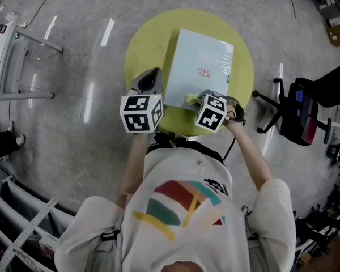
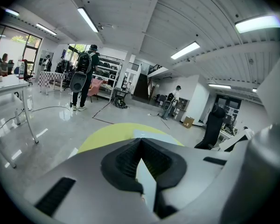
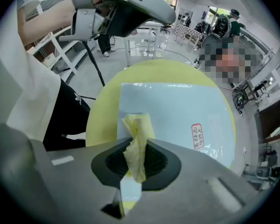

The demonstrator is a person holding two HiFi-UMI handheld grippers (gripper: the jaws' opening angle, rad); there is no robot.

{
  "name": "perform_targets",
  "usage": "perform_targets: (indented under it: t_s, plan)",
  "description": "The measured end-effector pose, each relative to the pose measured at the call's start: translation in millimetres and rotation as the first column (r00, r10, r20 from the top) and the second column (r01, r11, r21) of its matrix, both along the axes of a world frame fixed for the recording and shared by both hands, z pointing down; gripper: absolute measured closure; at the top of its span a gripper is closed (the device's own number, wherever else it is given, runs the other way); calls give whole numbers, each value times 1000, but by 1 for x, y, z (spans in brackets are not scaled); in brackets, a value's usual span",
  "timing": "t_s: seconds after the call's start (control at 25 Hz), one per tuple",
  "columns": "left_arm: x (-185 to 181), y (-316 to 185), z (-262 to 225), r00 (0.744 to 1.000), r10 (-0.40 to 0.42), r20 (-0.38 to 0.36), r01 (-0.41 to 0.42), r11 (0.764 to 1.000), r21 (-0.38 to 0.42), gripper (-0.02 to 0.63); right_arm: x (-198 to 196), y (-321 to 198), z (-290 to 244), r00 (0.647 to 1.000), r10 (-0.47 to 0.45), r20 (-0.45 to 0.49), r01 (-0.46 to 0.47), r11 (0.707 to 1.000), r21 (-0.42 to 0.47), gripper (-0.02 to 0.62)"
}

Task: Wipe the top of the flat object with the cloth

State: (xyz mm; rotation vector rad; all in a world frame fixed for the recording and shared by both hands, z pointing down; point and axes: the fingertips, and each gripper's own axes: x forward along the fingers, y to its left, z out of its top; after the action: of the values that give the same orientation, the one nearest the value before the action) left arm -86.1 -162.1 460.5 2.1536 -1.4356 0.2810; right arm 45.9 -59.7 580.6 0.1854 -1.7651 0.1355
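Note:
A flat pale-blue object [image 1: 198, 67] wrapped in clear film, with a small red label, lies on a round yellow-green table [image 1: 141, 44]. My right gripper [image 1: 199, 97] hovers at the object's near edge, shut on a crumpled yellow cloth [image 1: 191, 99]. In the right gripper view the cloth [image 3: 136, 146] sticks out between the jaws, over the near edge of the flat object [image 3: 177, 113]. My left gripper [image 1: 152, 77] is at the object's left side, above the table, shut with nothing in it. In its own view the closed left gripper [image 2: 140, 146] points across the table [image 2: 107, 135].
A black office chair [image 1: 306, 112] stands right of the table. A white table frame [image 1: 5, 55] is at the far left and shelving at the lower left. A person with a backpack [image 2: 85, 76] stands far off on the glossy floor.

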Motion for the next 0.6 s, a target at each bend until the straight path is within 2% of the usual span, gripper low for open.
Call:
perform_targets:
  t_s: [0.6]
  plan:
    - [-5, -5, 1, 1000, -12, -2, 12, 1000, -3, 592, -9, 35, -1, 1000, -4, -10, 3, 999, -52, 568]
